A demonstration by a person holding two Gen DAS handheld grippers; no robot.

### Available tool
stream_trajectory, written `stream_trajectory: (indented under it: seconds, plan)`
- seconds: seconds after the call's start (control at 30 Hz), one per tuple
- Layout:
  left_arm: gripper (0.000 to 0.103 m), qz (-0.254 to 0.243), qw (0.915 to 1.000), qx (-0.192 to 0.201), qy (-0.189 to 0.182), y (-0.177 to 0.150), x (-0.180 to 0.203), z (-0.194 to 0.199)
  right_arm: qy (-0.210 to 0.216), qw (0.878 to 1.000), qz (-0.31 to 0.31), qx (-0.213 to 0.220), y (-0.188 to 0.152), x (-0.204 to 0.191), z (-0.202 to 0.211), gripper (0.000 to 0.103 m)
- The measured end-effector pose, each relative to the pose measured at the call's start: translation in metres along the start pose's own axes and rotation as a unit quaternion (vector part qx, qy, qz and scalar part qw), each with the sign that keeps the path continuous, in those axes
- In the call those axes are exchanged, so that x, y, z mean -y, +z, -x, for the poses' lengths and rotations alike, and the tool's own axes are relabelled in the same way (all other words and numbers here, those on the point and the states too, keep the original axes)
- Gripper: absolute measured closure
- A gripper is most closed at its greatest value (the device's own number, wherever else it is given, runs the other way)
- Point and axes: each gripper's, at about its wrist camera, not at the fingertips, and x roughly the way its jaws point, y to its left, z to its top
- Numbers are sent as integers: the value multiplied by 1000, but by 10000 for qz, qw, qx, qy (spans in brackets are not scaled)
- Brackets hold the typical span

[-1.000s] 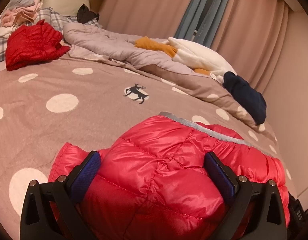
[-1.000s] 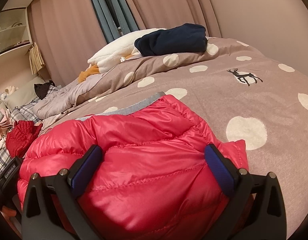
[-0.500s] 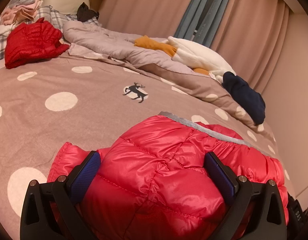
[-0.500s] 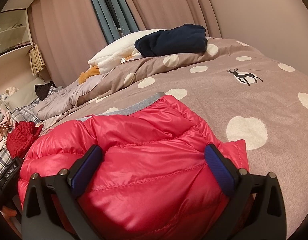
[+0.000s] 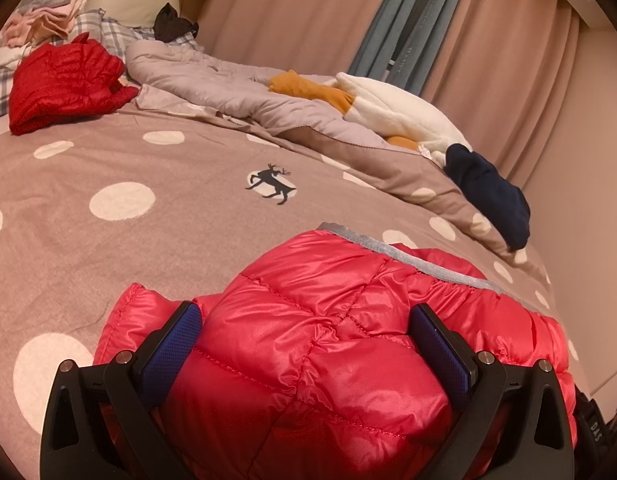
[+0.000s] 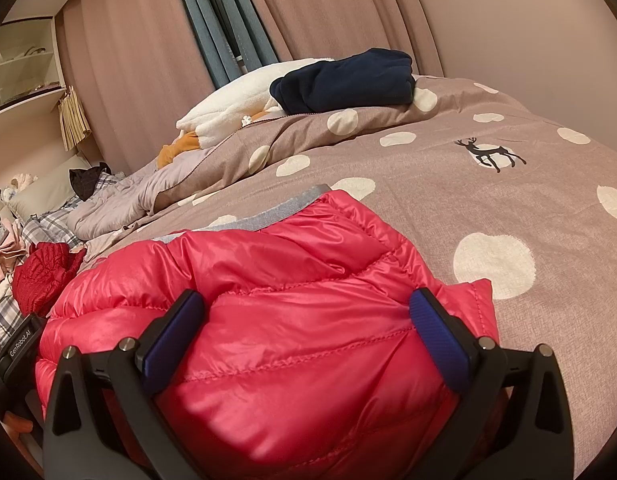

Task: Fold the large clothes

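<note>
Glossy pink puffer jacket (image 5: 328, 344), bunched between both wide-spread tongs (image 5: 306, 340) (image 6: 308, 330), seemingly ungripped.

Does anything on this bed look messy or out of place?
Yes: the far side. A grey quilt lies rumpled there, with orange-and-white plush and a navy garment dumped on it. The pink jacket looks tidily bundled.

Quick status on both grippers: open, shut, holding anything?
Left gripper: open, fingers wide apart, straddling a bulge of the pink down jacket, not clamped.
Right gripper: open, fingers spread either side of the same jacket, not gripping it.
</note>
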Motion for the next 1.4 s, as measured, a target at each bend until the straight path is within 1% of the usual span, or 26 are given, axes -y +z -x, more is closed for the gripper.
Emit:
stream_trajectory:
  seconds: [0.9, 0.97, 1.03, 1.1, 1.17, 1.2, 1.3, 1.33, 1.4]
  plan:
    - [1, 16, 10000, 13, -9, 0, 0, 1, 1, 10000, 2, 19, -2, 1, -1, 0]
    - [1, -2, 9999, 5, 103, -1, 1, 5, 35, 10000, -17, 20, -2, 2, 0, 0]
    - [1, -139, 9991, 99, 387, -3, 4, 18, 26, 10000, -36, 2, 0, 1, 2, 0]
    - [1, -284, 9976, 256, 577, -6, 5, 34, -205, 9997, 83, -61, 4, -6, 7, 0]
    - [1, -320, 9971, 410, 554, -7, 2, 49, -437, 9986, 256, -121, 6, -16, 15, 0]
    - [1, -269, 9972, 472, 521, -7, -2, 57, -446, 9982, 380, -109, 7, -24, 22, 0]
    - [1, 78, 9964, 607, 584, -9, -19, 72, -87, 9980, 614, 121, 8, -43, 49, 0]
    - [1, 177, 9960, 601, 633, -13, -25, 75, -32, 9977, 653, 151, 8, -47, 54, 0]
    - [1, 158, 9957, 549, 724, -17, -31, 76, -24, 9974, 715, 43, 9, -59, 60, 0]
